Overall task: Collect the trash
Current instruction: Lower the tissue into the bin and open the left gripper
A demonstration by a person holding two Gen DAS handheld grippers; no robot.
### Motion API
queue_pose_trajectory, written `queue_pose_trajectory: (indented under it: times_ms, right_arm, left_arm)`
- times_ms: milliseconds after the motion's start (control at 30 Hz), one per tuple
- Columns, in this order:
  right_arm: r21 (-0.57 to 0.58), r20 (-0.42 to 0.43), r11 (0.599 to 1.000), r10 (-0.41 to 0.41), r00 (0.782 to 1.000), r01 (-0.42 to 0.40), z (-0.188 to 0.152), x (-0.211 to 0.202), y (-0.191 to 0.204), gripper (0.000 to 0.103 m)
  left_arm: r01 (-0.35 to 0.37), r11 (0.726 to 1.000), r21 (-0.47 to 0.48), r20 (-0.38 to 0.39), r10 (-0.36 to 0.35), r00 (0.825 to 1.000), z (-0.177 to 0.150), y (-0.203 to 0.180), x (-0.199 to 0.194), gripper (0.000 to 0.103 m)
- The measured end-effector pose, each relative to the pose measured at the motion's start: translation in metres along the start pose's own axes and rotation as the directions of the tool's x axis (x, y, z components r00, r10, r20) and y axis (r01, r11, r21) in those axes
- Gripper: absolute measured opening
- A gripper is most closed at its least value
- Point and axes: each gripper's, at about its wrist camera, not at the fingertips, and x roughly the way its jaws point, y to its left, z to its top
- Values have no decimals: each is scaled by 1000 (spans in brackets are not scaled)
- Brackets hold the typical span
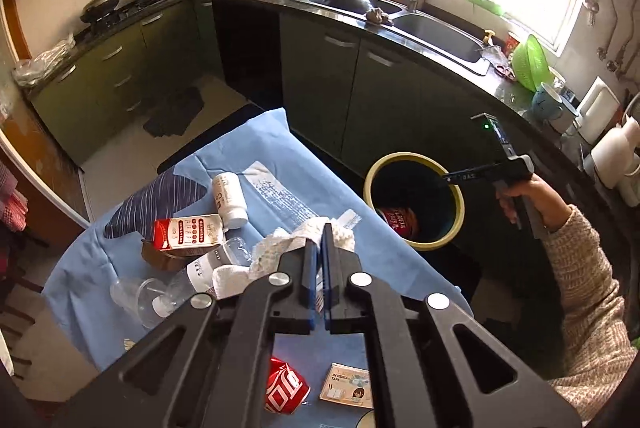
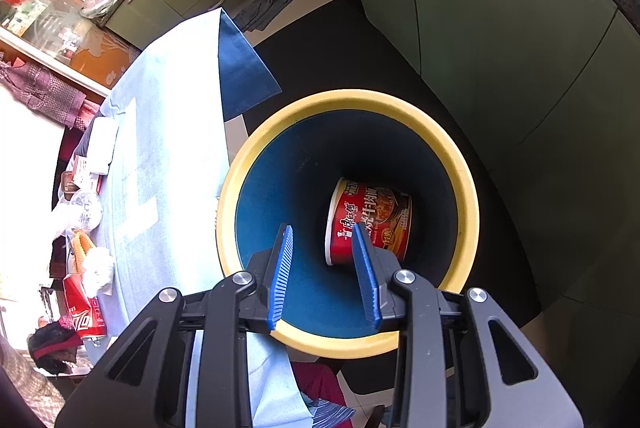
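Observation:
My left gripper (image 1: pixel 319 234) is shut on a white crumpled cloth (image 1: pixel 288 246), just above the blue-covered table (image 1: pixel 280 156). On the table lie a red and white carton (image 1: pixel 188 233), a white bottle (image 1: pixel 229 200), a clear plastic bottle (image 1: pixel 200 274), a clear cup (image 1: pixel 138 298), a red cola can (image 1: pixel 286 390) and a tape box (image 1: pixel 347 385). My right gripper (image 2: pixel 322 232) is open and empty above the yellow-rimmed bin (image 2: pixel 466 188). A red instant noodle cup (image 2: pixel 370 218) lies inside the bin. The bin (image 1: pixel 452 228) stands beside the table.
Green kitchen cabinets (image 1: pixel 340 68) and a counter with a double sink (image 1: pixel 436 28) run behind the bin. A dark rag (image 1: pixel 176 112) lies on the floor. A stove with pots (image 1: pixel 120 4) is at the far left.

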Motion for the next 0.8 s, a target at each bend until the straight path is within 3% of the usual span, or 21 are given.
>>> queue_pose_trajectory:
  times_ms: [167, 367, 633, 733, 800]
  right_arm:
    - [3, 45, 1000, -3, 999, 3, -3, -26, -4, 33]
    - [9, 113, 1000, -27, 993, 26, -14, -73, -21, 33]
    - [57, 153, 997, -60, 986, 52, -35, -111, -62, 33]
    - [76, 154, 995, -77, 985, 66, -42, -120, -77, 33]
    - [90, 158, 993, -85, 984, 71, -46, -125, -85, 33]
  left_arm:
    - [72, 994, 80, 30, -74, 997, 17, -41, 2, 2]
    - [150, 971, 186, 1, -153, 988, 52, -108, 35, 2]
    - [225, 939, 260, -89, -209, 974, 86, -186, 124, 2]
    - [226, 940, 255, -126, -200, 972, 88, -201, 167, 3]
    - [210, 947, 245, -161, -174, 971, 84, -208, 196, 8]
